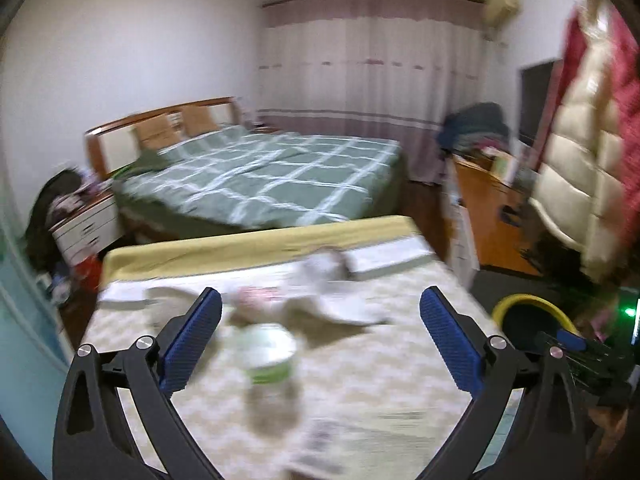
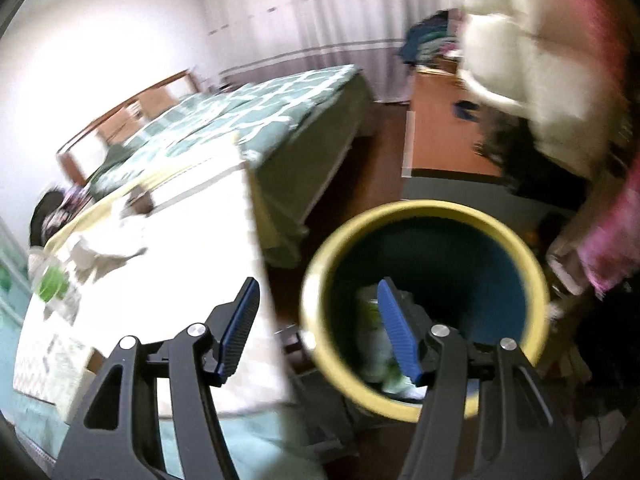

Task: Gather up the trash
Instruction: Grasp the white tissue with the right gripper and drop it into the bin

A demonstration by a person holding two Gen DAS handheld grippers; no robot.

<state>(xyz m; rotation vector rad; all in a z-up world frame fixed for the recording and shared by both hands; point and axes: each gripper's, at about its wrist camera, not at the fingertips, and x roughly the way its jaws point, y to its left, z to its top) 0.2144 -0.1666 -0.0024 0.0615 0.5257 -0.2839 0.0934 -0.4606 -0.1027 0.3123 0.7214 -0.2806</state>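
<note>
Left wrist view: our left gripper is spread wide with nothing between its 2 blue pads, hovering over a table with a pale patterned cloth. A blurred green-and-white cup lies on the cloth between the fingers, toward the left one. Farther off we see crumpled tissues, and at the far right corner a flat white pad. Right of the table stands a yellow-rimmed bin. Right wrist view: our right gripper is also open and holds nothing, its right finger over the bin, where green-and-white trash lies inside. The cup shows at the left, on the table.
</note>
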